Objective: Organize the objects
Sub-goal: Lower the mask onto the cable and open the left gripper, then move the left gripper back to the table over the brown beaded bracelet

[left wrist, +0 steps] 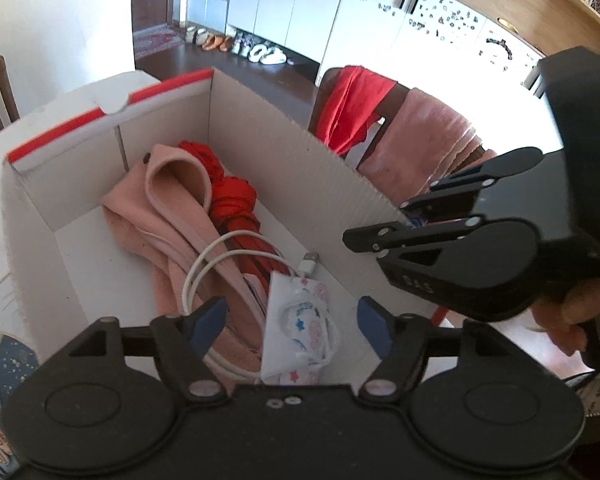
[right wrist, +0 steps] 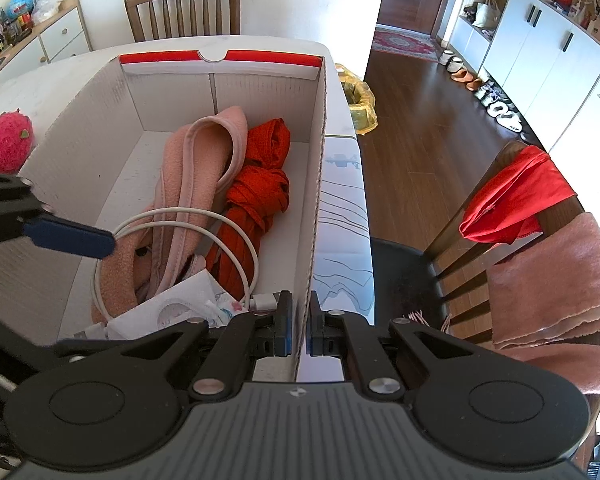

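Your right gripper (right wrist: 299,328) is clamped on the right side wall of the white cardboard box (right wrist: 80,128), one finger inside and one outside, pressed almost together on the corrugated edge. Your left gripper (left wrist: 290,326) hangs over the near end of the box with its blue-padded fingers (left wrist: 210,322) spread wide and nothing between them.

You have the box sitting on the white desk (right wrist: 342,196), a red strip along its far rim. Inside it lie a pink fleece garment (right wrist: 196,168), a knotted red fabric bundle (right wrist: 260,196) just beside it on the right, a coiled white cable (right wrist: 204,216) draped across both, and a packaged patterned mask (left wrist: 300,320) at the near end. A pink plush toy (right wrist: 6,142) rests on the desk left of the box. Beside the desk, a wooden chair (right wrist: 496,184) carries a red cloth (right wrist: 516,196) and a pink towel (right wrist: 556,280).
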{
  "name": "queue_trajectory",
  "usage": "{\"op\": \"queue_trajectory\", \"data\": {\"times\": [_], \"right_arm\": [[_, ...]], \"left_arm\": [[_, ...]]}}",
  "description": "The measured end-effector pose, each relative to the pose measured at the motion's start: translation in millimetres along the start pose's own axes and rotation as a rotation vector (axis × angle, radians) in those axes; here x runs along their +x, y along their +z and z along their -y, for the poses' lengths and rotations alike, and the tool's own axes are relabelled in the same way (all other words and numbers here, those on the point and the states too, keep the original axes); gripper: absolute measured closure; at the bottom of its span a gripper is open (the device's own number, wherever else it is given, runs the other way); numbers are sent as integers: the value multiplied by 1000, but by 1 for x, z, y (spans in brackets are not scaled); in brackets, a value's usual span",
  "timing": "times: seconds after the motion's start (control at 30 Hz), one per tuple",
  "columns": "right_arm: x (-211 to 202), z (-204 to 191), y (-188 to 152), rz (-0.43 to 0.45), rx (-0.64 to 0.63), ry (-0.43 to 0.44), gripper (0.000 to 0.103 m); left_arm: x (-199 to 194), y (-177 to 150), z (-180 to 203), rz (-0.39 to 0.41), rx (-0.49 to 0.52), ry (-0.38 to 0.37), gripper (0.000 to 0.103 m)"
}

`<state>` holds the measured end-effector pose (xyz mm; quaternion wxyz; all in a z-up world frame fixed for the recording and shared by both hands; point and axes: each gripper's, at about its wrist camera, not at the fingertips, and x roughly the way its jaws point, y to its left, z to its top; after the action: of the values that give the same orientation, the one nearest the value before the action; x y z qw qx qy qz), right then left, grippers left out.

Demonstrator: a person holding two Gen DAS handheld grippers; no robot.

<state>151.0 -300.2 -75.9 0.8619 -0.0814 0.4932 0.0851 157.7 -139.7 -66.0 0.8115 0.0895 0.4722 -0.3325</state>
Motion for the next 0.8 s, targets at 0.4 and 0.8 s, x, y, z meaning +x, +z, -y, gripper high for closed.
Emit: {"op": "queue_trajectory", "data": {"times": [0.4,0.8], "right_arm": [[1,-3,-1,-10,-19,-21,98],[1,-6,3,-29,-15,-37,97]], "left_arm": [[-54,-12,-4,138,-57,63,26],[-104,-46,-37,238,-179,203,17]]}}
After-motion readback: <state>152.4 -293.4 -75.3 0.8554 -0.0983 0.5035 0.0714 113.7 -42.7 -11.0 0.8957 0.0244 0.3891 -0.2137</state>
